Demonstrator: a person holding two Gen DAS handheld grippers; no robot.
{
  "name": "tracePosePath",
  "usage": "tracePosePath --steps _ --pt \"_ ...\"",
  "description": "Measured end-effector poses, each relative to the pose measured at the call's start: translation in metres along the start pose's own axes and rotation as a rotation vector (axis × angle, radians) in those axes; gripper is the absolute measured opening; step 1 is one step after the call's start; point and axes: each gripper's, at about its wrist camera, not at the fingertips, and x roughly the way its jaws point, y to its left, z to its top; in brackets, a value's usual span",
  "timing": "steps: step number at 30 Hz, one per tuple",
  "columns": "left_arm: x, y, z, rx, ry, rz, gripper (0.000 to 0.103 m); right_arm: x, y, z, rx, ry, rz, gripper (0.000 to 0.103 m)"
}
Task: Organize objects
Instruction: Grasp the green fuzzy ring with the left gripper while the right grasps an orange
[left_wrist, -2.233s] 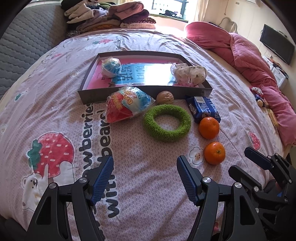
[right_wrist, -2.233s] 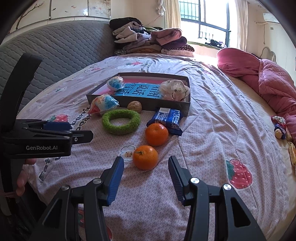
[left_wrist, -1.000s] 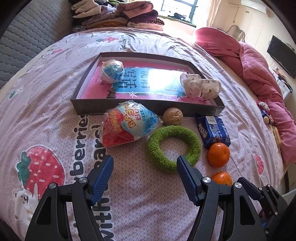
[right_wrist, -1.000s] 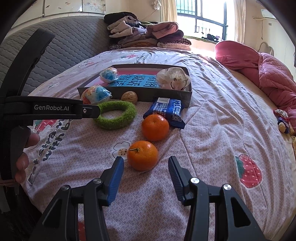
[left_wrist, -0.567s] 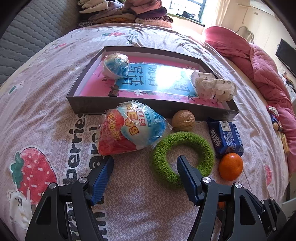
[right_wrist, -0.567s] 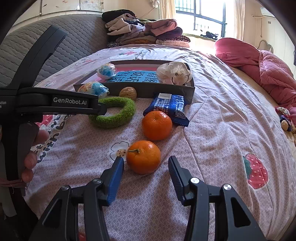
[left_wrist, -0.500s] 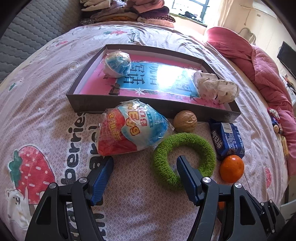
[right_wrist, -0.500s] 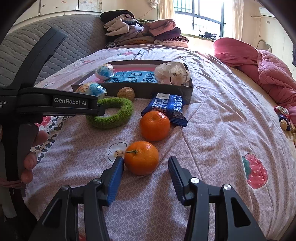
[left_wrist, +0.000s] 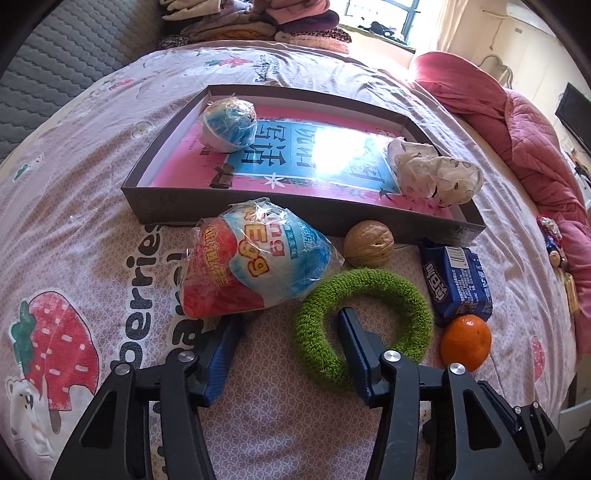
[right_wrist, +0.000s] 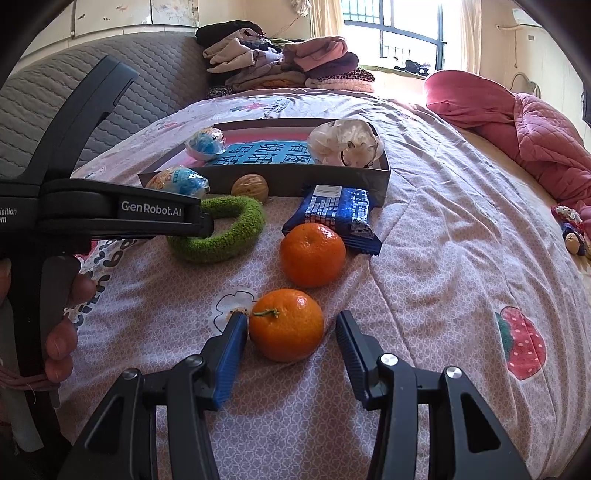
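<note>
A fuzzy green ring (left_wrist: 314, 332) lies on the bed in front of a shallow dark box (left_wrist: 236, 210). My left gripper (left_wrist: 288, 334) straddles the ring's near-left side, one finger inside the hole and the other outside, under a wrapped red-and-blue egg packet (left_wrist: 255, 266). Its jaws are closing and the pads stand clear of the ring. My right gripper (right_wrist: 290, 330) is open around the nearer orange (right_wrist: 286, 325); the left pad is almost at the fruit and the right pad stands apart. A second orange (right_wrist: 312, 254) sits just beyond.
A walnut (left_wrist: 368, 243) and a blue snack packet (left_wrist: 456, 284) lie against the box front. Inside the box are a blue-wrapped ball (left_wrist: 229, 125) and a crumpled white bag (left_wrist: 436, 175). A person's hand (right_wrist: 62, 332) grips the left tool. A pink quilt (right_wrist: 535, 140) is heaped at the right.
The left gripper came forward and down onto the green ring, and its jaws narrowed around the ring's near side. The right gripper edged slightly closer around the near orange.
</note>
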Motion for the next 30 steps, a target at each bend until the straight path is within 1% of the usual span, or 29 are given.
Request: tracePosePath --steps 1,2,4,7,10,13,19,25,30 --pt "0.0 0.0 0.0 -0.003 -0.001 -0.007 0.044 0.0 0.0 0.0 0.001 -0.003 0.001 0.048" --pt "-0.001 0.001 0.0 -0.007 -0.001 -0.02 0.041 0.0 0.0 0.0 0.0 -0.005 0.004 0.044" --pt "-0.002 0.002 0.0 -0.014 0.003 -0.042 0.027 0.0 0.0 0.0 0.0 -0.006 0.011 0.041" --pt "-0.002 0.002 -0.001 -0.019 0.005 -0.066 0.018 -0.001 -0.001 0.0 0.003 -0.007 0.021 0.04" --pt "-0.003 0.0 -0.002 -0.01 0.005 -0.077 0.013 -0.002 -0.002 0.0 0.008 -0.008 0.035 0.04" --pt "-0.006 -0.002 -0.005 0.007 0.0 -0.081 0.012 -0.004 -0.002 0.0 0.01 -0.008 0.049 0.039" --pt "-0.012 -0.001 -0.011 0.022 0.005 -0.113 0.012 -0.007 -0.004 -0.001 0.017 -0.011 0.068 0.039" --pt "-0.017 -0.003 -0.022 0.061 0.002 -0.103 0.012 -0.01 -0.006 -0.002 0.029 -0.017 0.077 0.039" --pt "-0.027 -0.001 -0.029 0.08 -0.016 -0.089 0.012 -0.016 -0.008 -0.001 0.032 -0.029 0.086 0.039"
